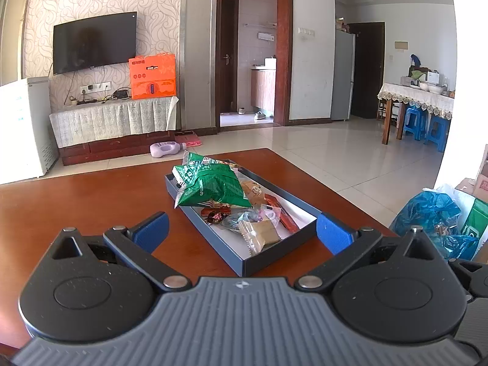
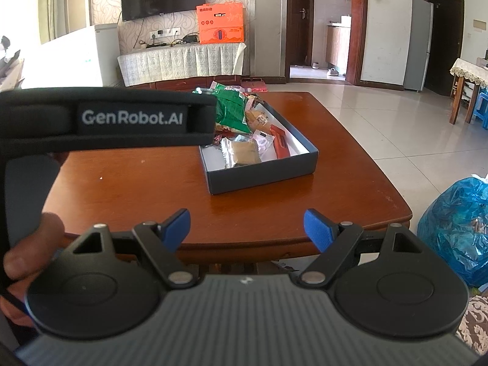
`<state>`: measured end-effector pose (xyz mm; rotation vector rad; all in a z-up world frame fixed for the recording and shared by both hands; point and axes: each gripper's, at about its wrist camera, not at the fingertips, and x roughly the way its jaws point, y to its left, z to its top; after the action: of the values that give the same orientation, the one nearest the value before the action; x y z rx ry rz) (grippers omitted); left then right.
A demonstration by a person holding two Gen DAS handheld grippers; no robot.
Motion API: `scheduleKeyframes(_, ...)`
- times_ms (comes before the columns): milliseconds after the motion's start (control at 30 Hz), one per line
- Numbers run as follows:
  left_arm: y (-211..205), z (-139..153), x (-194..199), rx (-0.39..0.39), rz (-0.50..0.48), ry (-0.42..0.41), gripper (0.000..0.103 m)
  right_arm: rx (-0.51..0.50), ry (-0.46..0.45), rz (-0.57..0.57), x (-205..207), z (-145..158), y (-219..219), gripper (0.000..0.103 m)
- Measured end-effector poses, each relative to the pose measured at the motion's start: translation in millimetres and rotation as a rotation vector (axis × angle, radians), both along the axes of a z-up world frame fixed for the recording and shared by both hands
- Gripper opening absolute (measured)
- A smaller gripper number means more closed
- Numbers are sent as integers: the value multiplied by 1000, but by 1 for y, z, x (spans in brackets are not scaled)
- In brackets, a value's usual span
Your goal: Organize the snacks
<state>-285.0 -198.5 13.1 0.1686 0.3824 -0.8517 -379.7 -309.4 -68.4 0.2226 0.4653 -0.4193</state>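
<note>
A reddish-brown wooden table with rounded corners fills the near ground, glossy and mostly bare apart from one shallow dark blue box with a white inside, set at a slant toward the table's far right part. The box holds the snacks: a puffed green bag heaped at its far end, with a second green pack behind it, then a tan biscuit packet, a red stick-shaped wrapper, a dark wrapped sweet, clear wrappers and a beige wafer in clear film at the near end. The left gripper hovers low over the table with its blue pads spread wide on either side of the box's near corner, touching nothing. The right gripper hangs back over the table's near edge, jaws likewise spread and empty; a black strap of the left device crosses its view, and fingers curl at the left border. The table's left half is open wood. Beyond the far edge lies pale tiled floor, wide and open toward a doorway. A television hangs on patterned wallpaper above a low cloth-covered cabinet carrying an orange box. A blue plastic bag sits on the floor just off the table's right side, and a dining table with blue stools stands well apart at the right.
</note>
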Motion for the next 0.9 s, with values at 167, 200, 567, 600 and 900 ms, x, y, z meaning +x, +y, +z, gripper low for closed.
scheduleKeyframes(167, 1, 0, -1, 1, 0, -1, 103, 0, 0, 0, 0, 0, 0, 84)
scheduleKeyframes(200, 1, -1, -1, 1, 0, 0, 103, 0, 0, 0, 0, 0, 0, 84)
scheduleKeyframes(567, 2, -1, -1, 2, -11, -5, 103, 0, 3, 3, 0, -1, 0, 84)
scheduleKeyframes(600, 2, -1, -1, 2, -10, -6, 103, 0, 3, 4, 0, -1, 0, 84)
scheduleKeyframes(900, 0, -4, -1, -1, -9, -10, 103, 0, 7, 8, -1, -3, 0, 84)
